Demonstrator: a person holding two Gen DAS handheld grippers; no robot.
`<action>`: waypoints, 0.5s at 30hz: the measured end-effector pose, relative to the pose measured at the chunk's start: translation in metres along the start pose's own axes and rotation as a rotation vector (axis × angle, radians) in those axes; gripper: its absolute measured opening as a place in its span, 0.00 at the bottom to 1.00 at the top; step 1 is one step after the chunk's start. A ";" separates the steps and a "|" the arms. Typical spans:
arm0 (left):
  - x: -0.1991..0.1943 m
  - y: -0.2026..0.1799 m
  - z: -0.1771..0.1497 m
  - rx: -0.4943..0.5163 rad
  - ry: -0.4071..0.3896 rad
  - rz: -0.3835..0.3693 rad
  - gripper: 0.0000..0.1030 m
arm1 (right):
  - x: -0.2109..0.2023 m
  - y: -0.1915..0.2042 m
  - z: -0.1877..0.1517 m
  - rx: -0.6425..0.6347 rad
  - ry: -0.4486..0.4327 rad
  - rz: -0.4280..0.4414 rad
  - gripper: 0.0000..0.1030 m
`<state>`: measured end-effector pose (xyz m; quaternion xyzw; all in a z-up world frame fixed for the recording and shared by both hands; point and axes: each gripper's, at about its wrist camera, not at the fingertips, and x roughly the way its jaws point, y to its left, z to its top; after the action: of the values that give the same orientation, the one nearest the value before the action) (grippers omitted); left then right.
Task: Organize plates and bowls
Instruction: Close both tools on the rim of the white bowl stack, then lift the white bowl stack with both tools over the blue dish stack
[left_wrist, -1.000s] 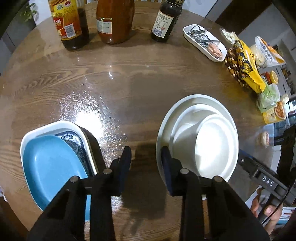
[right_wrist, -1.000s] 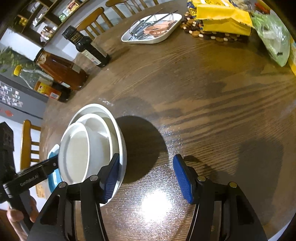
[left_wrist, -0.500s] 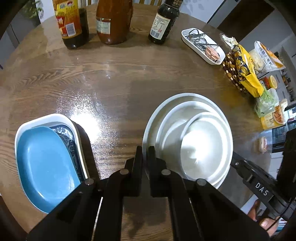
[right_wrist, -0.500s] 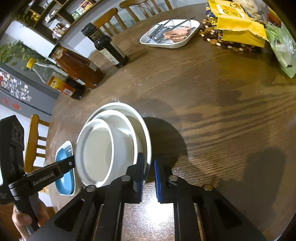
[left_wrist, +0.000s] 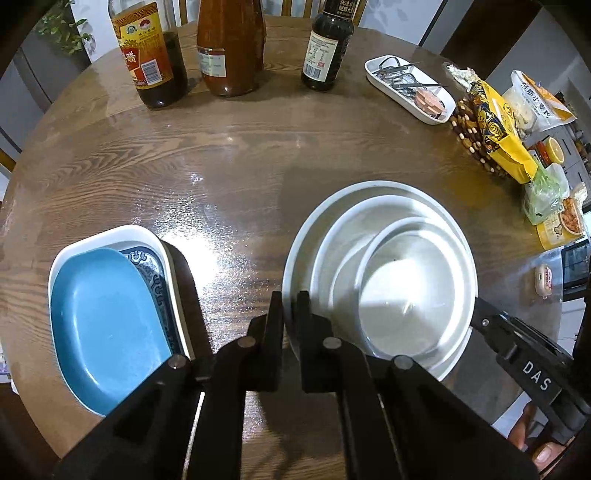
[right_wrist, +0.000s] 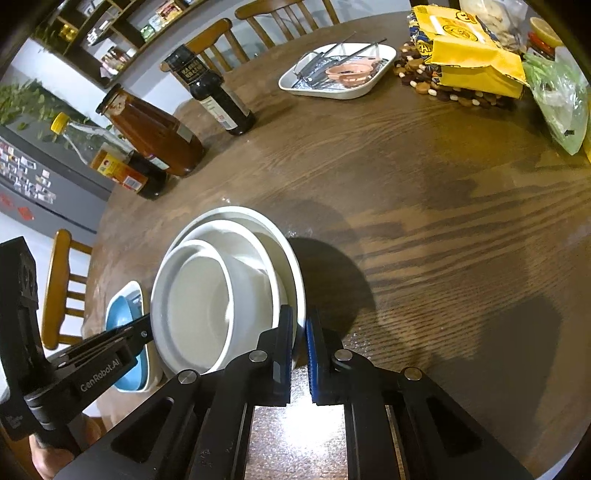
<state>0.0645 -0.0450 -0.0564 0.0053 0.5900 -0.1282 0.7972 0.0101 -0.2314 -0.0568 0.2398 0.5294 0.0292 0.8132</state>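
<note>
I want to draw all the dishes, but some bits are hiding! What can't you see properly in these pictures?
- Patterned dish, left wrist view: the blue dish lying in it hides most of its pattern.
- White plate under the stacked white bowls: the bowls cover its middle.
- Same blue dish, right wrist view: mostly behind the left gripper.
- Bottle labels: print too small.

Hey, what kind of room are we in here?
Most likely a home dining area: a round wooden table with wooden chairs around it, sauce bottles and snack bags on top, and a magnet-covered fridge behind.
</note>
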 end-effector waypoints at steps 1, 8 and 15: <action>0.000 0.000 -0.001 0.001 -0.001 0.001 0.03 | 0.000 0.001 0.000 -0.001 0.001 -0.002 0.11; -0.003 -0.001 -0.003 0.003 -0.008 0.008 0.03 | 0.000 0.002 -0.002 0.001 0.006 -0.002 0.11; -0.008 0.001 -0.003 0.005 -0.024 0.011 0.03 | -0.005 0.004 -0.003 -0.009 -0.006 0.007 0.11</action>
<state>0.0594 -0.0422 -0.0498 0.0091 0.5798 -0.1253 0.8050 0.0063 -0.2276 -0.0521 0.2381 0.5260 0.0338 0.8158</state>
